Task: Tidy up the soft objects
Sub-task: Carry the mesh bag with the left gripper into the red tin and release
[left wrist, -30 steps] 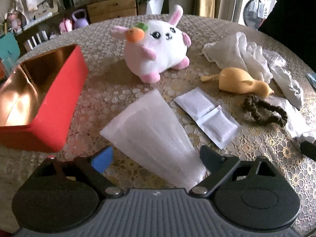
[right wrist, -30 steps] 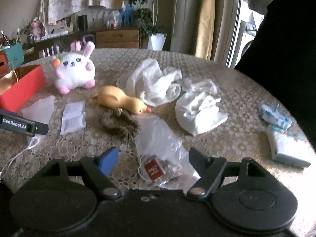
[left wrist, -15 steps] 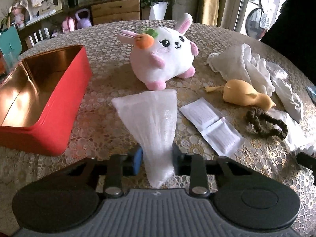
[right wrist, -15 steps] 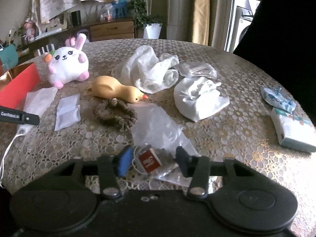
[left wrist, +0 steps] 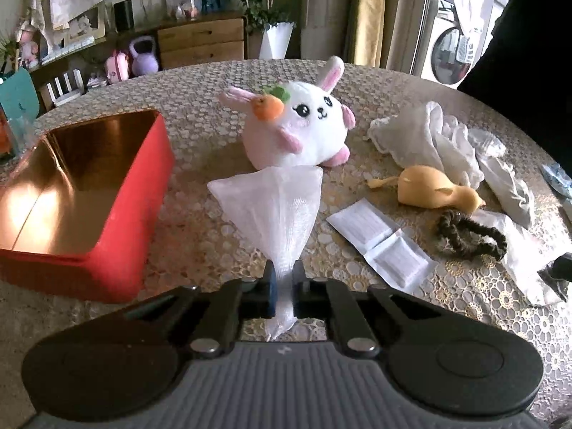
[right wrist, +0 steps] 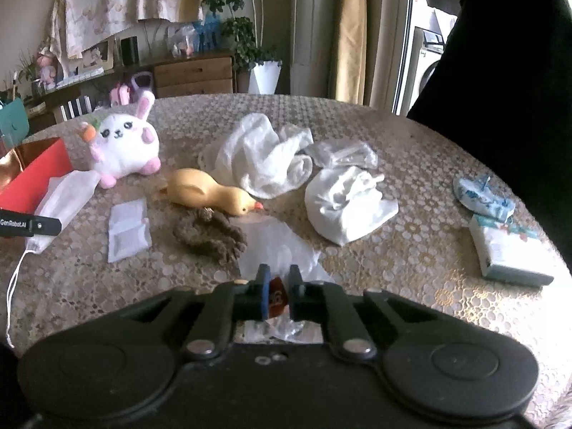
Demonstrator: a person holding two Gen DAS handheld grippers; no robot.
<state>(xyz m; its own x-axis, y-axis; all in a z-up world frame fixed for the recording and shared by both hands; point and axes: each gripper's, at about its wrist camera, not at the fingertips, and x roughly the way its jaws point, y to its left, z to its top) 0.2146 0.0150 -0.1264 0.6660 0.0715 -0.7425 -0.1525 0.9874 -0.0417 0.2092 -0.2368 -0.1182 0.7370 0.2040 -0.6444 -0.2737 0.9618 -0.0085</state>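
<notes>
Left gripper (left wrist: 282,286) at 6 o'clock in the left view, pinched tight on the thin end of a white mesh bag (left wrist: 275,200). Bag fanned out toward 12 o'clock, wide end just in front of the bunny toy (left wrist: 304,125). Red box (left wrist: 118,221) at 9 o'clock, open on top, shiny gold inside. White packets (left wrist: 382,239) at 3 o'clock, flat on the table (left wrist: 200,243). Yellow duck (left wrist: 432,189) past the packets, at 2 o'clock. Brown hair tie (left wrist: 468,239) just beside the duck. White cloth (left wrist: 425,139) behind the duck.

Right gripper (right wrist: 275,291) at 6 o'clock in the right view, closed tight on a clear plastic bag (right wrist: 275,246) with a red tag inside. Bag flat on the table, stretched toward 12 o'clock. Brown hair tie touching the bag's edge at 11 o'clock. White cloth bundle (right wrist: 346,203) at 1 o'clock. Blue and white box (right wrist: 507,250) at 3 o'clock, well apart from the gripper. Small blue and white pack (right wrist: 482,196) just behind that box. Red box peeking in at 9 o'clock, mesh bag beside it.
</notes>
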